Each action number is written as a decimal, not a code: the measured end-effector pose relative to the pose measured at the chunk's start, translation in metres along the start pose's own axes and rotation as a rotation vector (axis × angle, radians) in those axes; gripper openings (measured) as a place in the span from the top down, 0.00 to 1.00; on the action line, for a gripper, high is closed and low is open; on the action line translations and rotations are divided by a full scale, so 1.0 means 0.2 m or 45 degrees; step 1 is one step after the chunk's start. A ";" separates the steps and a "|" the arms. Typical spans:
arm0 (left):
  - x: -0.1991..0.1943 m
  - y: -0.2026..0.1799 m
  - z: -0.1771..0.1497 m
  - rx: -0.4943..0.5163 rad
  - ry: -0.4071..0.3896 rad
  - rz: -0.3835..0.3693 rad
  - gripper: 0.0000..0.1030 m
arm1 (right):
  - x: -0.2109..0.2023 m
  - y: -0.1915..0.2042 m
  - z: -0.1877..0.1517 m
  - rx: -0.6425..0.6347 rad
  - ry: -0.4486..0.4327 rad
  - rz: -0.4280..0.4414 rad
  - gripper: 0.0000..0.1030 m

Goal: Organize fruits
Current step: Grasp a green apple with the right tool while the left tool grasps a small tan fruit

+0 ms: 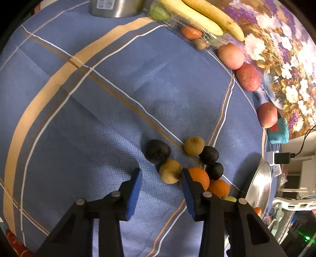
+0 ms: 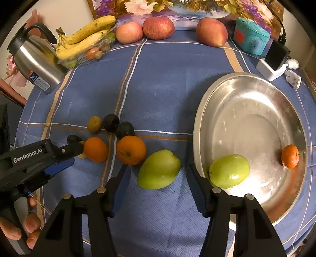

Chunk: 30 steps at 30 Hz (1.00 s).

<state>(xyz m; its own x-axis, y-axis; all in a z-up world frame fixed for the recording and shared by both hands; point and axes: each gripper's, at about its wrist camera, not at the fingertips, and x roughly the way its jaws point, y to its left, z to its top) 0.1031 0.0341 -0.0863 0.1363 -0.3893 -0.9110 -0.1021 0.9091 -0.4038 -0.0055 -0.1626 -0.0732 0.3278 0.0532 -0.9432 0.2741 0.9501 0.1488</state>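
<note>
left wrist view, left to right: steel kettle base point(image 1: 110, 8) at the top edge; blue checked tablecloth point(image 1: 79, 118), woven texture, tan and white stripes; left gripper point(image 1: 161, 176), black arms with blue pads, jaws spread with nothing pinched, tips down at the cloth. a brown kiwi point(image 1: 169, 171) lies just past the gap, an orange point(image 1: 199, 177) just behind the right-hand finger. beyond: a dark plum point(image 1: 157, 151), a second kiwi point(image 1: 194, 145), two more plums point(image 1: 209, 155), a second orange point(image 1: 220, 187). only the metal basin's rim point(image 1: 258, 185) shows, edge-on.

right wrist view, left to right: whole kettle point(image 2: 35, 63) with black handle; a hand point(image 2: 25, 223) on the left tool; bananas point(image 2: 85, 37) on a clear tray; the same fruit cluster seen from the side; right gripper point(image 2: 158, 178), jaws apart on either side of a green fruit point(image 2: 159, 170), smooth, glossy, oval, resting on the cloth; pads not touching it. three reddish apples point(image 2: 158, 27) line the far edge. basin point(image 2: 256, 94), oval, scuffed shiny steel, shows its full inside here: a second green fruit point(image 2: 229, 171) and a small tangerine point(image 2: 290, 156). teal box point(image 2: 250, 39) and white power strip point(image 2: 276, 69) far right.
</note>
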 end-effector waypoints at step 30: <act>0.01 0.01 0.01 -0.042 0.022 -0.086 0.78 | 0.10 0.00 -0.02 0.066 0.078 0.122 0.55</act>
<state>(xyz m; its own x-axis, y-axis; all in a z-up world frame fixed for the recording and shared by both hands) 0.1049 0.0345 -0.0893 0.1269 -0.4525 -0.8827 -0.1257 0.8754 -0.4668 -0.0021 -0.1603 -0.0942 0.2994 0.1628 -0.9401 0.2911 0.9228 0.2525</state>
